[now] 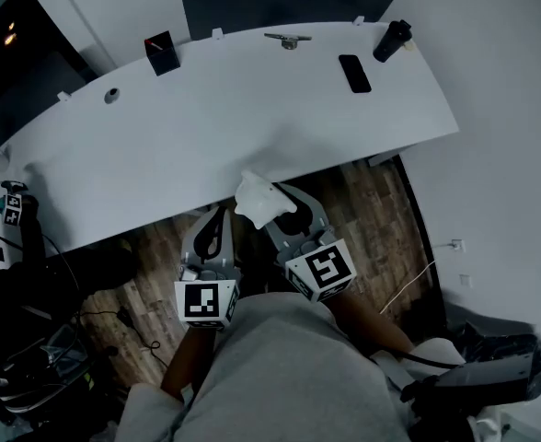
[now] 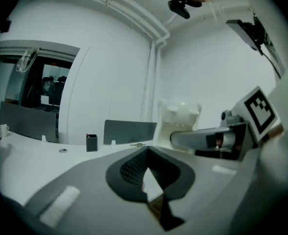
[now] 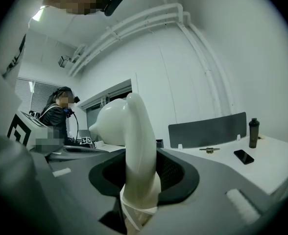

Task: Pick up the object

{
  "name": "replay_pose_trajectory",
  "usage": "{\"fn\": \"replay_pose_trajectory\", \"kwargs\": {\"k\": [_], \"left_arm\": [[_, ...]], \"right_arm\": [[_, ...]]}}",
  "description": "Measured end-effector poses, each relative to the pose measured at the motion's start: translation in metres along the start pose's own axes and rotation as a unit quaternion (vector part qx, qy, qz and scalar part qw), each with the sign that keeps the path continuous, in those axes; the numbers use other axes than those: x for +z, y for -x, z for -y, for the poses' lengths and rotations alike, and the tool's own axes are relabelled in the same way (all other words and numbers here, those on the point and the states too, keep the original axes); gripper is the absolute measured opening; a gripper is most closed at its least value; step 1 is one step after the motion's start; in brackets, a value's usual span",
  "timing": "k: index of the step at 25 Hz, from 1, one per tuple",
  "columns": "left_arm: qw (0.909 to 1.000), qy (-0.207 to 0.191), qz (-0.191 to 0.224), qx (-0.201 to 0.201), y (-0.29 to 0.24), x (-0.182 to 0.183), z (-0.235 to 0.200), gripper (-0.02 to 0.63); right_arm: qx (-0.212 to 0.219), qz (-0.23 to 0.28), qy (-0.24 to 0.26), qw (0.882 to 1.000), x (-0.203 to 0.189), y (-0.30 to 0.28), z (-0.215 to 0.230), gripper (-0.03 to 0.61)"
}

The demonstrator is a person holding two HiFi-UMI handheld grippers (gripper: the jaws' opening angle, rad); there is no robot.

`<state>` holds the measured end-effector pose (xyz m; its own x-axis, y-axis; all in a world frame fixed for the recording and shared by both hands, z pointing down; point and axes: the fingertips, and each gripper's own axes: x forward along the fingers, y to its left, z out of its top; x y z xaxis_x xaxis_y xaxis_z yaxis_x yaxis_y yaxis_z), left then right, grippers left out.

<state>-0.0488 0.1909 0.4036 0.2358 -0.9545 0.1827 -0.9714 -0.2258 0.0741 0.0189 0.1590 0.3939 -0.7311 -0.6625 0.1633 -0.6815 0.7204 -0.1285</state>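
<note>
The right gripper (image 1: 282, 208) grips the white object (image 1: 259, 199) (near the desk (image 1: 252, 109) edge); the left gripper (image 1: 215, 233), at its nine o'clock, is closed and empty.

Office: curved white desk (image 1: 252, 109), grey divider screen (image 1: 289, 3).

The object (image 1: 261, 199) is showing glossy white. The left gripper (image 1: 218, 219) and right gripper (image 1: 282, 212) are showing grey, their cubes carrying black-and-white square markers. The desk (image 1: 206, 136) is showing plain white, the phone (image 1: 354, 73) and bottle (image 1: 392, 40) black. The floor (image 1: 372, 201) is showing brown wood grain.
</note>
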Motion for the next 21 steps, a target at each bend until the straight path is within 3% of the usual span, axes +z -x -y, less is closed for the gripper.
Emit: {"fn": "replay_pose_trajectory", "kwargs": {"k": [21], "left_arm": [[0.9997, -0.02, 0.001, -0.011, -0.013, 0.006, 0.035, 0.0]], "right_arm": [[-0.002, 0.023, 0.02, 1.0, 0.015, 0.02, 0.018, 0.144]]}}
